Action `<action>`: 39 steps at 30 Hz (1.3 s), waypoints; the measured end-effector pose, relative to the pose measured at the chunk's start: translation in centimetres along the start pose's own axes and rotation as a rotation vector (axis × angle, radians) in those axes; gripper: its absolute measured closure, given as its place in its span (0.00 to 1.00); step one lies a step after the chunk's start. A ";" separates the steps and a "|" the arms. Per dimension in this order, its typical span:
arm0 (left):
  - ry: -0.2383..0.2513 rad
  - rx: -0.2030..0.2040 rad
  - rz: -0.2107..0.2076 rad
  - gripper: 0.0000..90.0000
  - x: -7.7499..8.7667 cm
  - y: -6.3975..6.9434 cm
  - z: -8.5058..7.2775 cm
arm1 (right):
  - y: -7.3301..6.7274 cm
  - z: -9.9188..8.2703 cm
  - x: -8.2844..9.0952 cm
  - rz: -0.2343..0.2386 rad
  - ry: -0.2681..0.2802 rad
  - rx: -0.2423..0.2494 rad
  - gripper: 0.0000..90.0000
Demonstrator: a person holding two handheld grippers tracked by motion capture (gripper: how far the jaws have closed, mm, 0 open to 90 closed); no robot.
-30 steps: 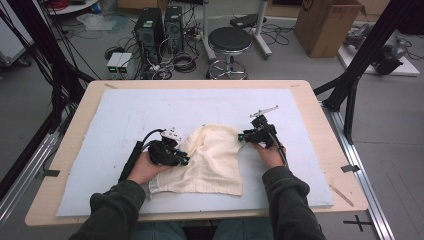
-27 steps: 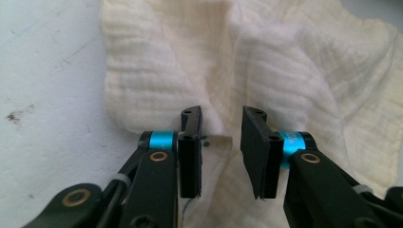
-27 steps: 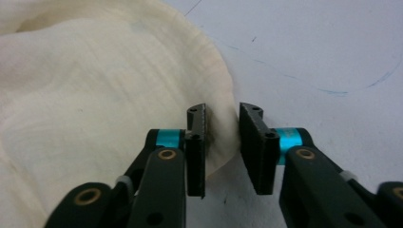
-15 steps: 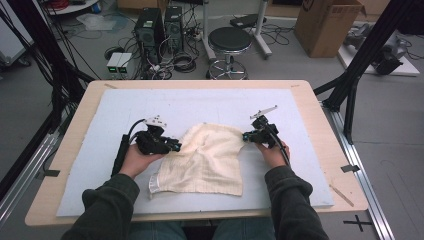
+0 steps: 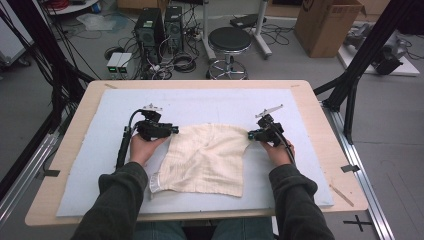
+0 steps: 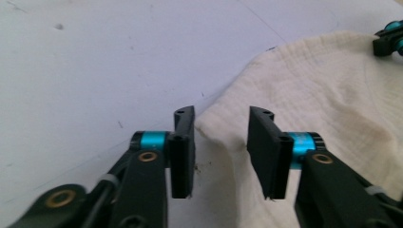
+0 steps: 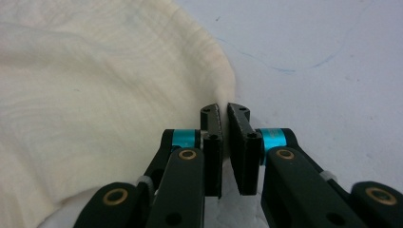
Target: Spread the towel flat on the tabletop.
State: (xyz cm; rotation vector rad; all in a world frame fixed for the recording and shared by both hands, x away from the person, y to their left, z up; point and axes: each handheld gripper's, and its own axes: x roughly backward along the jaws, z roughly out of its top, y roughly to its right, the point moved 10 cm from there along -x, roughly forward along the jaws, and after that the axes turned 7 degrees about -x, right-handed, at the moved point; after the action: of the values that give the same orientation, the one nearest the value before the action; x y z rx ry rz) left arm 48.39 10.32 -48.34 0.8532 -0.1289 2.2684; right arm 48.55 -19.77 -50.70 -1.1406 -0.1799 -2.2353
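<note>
A cream cloth [image 5: 210, 160] lies spread on the pale mat [image 5: 100, 165]. My left gripper [image 5: 176, 130] sits at its far left corner. In the left gripper view its jaws [image 6: 221, 137] stand apart with the cloth's corner [image 6: 223, 142] lying loose between them; they have just been opening, and the pads do not press it. My right gripper [image 5: 250, 135] is at the cloth's far right corner. In the right gripper view it [image 7: 223, 114] is shut on the cloth's edge [image 7: 95, 95], which runs into the narrow gap. The right gripper [image 6: 389, 40] also shows far off beyond the cloth.
The wooden table [image 5: 65, 150] carries the mat, with bare mat beyond and beside the cloth. Behind the table stand a black stool [image 5: 229, 42], computer towers [image 5: 160, 25] with cables, and a cardboard box [image 5: 325, 25]. Black frame struts [image 5: 350, 90] rise at the right.
My left hand has moved away from me and leftward, drawing the cloth's left corner out, and its jaws have opened. The cloth now lies wider and flatter. The right hand has stayed put.
</note>
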 end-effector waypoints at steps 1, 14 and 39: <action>-0.001 -0.001 0.000 0.63 -0.4 0.1 0.0 | 0.1 0.0 0.0 0.003 0.004 0.006 0.94; -0.108 -0.181 -0.090 0.95 0.8 4.2 -1.4 | -0.2 0.4 1.3 0.015 0.030 0.021 0.94; -0.150 -0.207 -0.224 0.60 -0.1 9.1 -1.7 | -0.3 -1.8 2.7 -0.004 0.013 0.059 0.94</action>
State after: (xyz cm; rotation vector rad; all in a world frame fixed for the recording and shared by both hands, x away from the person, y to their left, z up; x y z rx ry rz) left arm 41.70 3.96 -48.41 0.8797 -0.3153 1.9443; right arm 45.98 -21.41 -49.71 -1.0945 -0.2409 -2.2254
